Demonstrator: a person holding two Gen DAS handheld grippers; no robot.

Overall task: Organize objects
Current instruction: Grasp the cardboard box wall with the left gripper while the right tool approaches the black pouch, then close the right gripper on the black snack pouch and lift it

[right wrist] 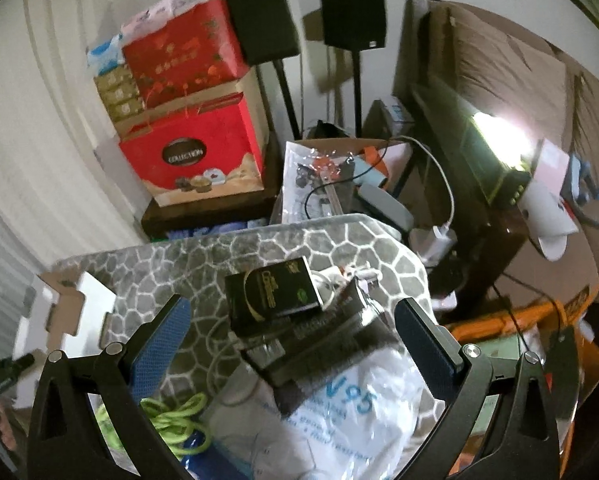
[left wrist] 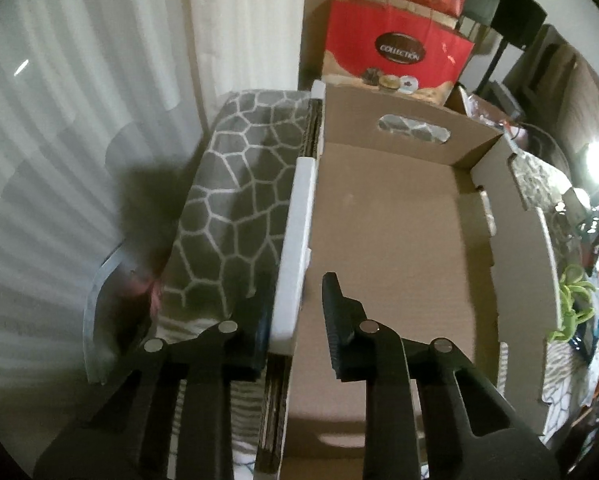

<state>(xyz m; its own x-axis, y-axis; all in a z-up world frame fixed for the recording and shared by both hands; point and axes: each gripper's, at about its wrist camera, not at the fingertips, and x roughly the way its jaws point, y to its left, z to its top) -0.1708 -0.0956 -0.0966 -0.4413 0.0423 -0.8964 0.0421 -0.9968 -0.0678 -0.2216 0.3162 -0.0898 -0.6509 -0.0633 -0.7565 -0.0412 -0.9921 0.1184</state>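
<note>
In the left wrist view an empty cardboard box (left wrist: pixel 383 248) lies on a grey honeycomb blanket (left wrist: pixel 235 184). My left gripper (left wrist: pixel 299 320) straddles the box's white left wall (left wrist: pixel 295 256), one finger outside and one inside; the jaws do not visibly press it. In the right wrist view my right gripper (right wrist: pixel 291 332) is open above a pile: a black box with gold lettering (right wrist: pixel 271 292), a dark flat device (right wrist: pixel 319 340), a white N95 bag (right wrist: pixel 331 412) and a green cord (right wrist: pixel 171 416). It holds nothing.
Red gift bags (right wrist: pixel 187 120) are stacked at the back left. Two black speakers on stands (right wrist: pixel 351 16) stand by the wall. A bright lamp (right wrist: pixel 495 128) and a brown headboard are at the right. Cables and clutter lie behind the blanket.
</note>
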